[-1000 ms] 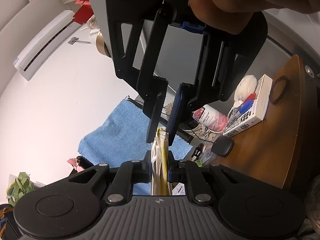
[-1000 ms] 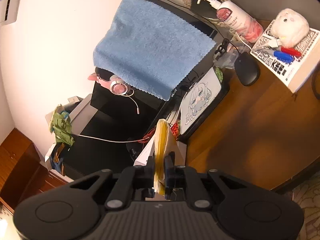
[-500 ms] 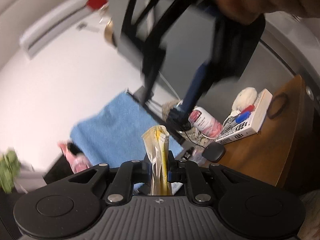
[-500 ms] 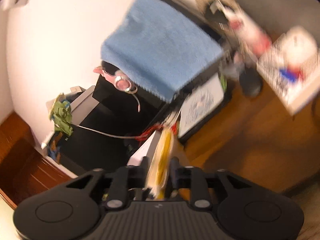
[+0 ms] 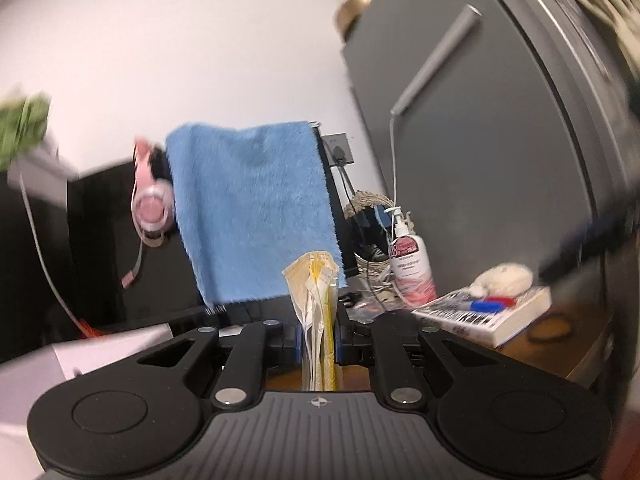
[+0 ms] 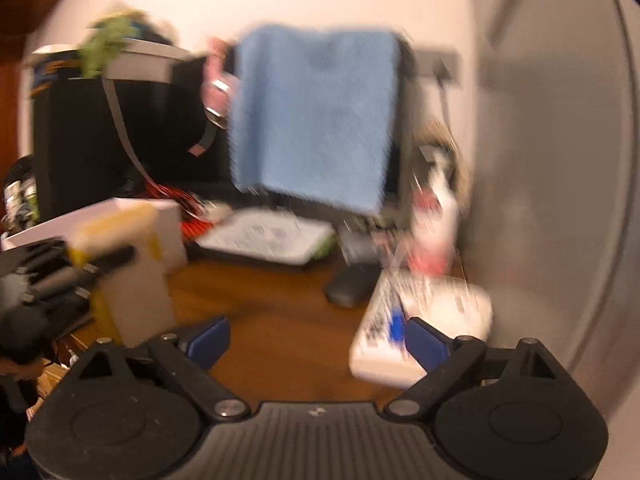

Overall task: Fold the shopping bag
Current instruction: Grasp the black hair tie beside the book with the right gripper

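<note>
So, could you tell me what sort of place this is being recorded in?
Most likely a home desk corner, not a lab: a wooden desk with a computer mouse, pink headphones hanging by a towel-draped monitor, and a pump bottle.

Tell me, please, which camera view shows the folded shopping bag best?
The left wrist view: the shopping bag stands sharp and centred, pinched in the left gripper. In the right wrist view the bag is only a blurred pale shape at the left edge.
</note>
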Action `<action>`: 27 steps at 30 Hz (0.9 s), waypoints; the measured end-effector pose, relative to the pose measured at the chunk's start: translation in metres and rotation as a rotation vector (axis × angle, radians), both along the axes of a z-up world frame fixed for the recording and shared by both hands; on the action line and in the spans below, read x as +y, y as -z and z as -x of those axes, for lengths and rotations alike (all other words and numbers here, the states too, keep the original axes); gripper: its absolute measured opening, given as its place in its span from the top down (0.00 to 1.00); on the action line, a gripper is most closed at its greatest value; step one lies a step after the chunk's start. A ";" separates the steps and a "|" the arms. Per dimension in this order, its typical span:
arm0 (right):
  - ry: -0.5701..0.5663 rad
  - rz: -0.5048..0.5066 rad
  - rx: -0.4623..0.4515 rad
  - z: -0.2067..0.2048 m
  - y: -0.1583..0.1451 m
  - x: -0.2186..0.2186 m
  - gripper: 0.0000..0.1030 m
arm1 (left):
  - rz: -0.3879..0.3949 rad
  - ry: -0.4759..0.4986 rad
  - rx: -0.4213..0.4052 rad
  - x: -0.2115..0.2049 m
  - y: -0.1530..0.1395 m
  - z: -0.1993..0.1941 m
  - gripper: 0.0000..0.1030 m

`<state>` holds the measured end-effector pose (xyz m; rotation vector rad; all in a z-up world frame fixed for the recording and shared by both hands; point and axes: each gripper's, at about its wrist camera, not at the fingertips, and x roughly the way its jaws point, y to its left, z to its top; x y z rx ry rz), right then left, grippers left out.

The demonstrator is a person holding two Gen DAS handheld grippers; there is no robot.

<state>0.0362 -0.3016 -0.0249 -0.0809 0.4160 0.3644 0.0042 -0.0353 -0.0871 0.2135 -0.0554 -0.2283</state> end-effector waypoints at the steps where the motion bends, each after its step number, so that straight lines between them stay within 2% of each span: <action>1: 0.005 -0.003 0.012 -0.002 0.002 0.000 0.09 | 0.030 0.010 0.021 0.003 -0.001 0.000 0.89; 2: 0.008 -0.004 0.022 -0.005 0.004 0.000 0.13 | 0.064 0.023 0.039 0.007 -0.002 -0.001 0.89; 5: 0.016 -0.009 0.051 -0.011 0.008 0.002 0.51 | 0.107 0.034 0.060 0.012 -0.003 0.000 0.90; 6: 0.019 -0.010 0.061 -0.013 0.010 0.002 0.54 | 0.118 0.039 0.064 0.013 -0.003 0.001 0.90; 9: 0.027 -0.015 0.090 -0.019 0.014 0.004 0.56 | 0.148 0.064 0.078 0.017 -0.004 0.002 0.90; 11: 0.033 -0.018 0.110 -0.024 0.018 0.004 0.62 | 0.145 0.070 0.068 0.018 -0.006 0.004 0.89; 13: 0.039 -0.021 0.129 -0.028 0.021 0.005 0.76 | 0.141 0.070 0.061 0.017 -0.008 0.005 0.89; 14: 0.041 -0.022 0.139 -0.030 0.022 0.006 0.91 | 0.149 0.069 0.061 0.018 -0.009 0.005 0.89; 15: 0.044 -0.024 0.148 -0.032 0.024 0.006 0.96 | 0.156 0.070 0.062 0.019 -0.010 0.005 0.89; 21: 0.061 -0.033 0.207 -0.045 0.033 0.009 0.98 | 0.181 0.051 0.052 0.027 -0.015 0.006 0.89; 22: 0.015 -0.122 0.221 -0.044 0.045 0.005 0.98 | 0.185 0.049 0.053 0.028 -0.017 0.007 0.89; 27: -0.188 -0.570 0.363 -0.052 0.042 0.010 0.98 | 0.199 0.027 0.048 0.037 -0.022 0.008 0.89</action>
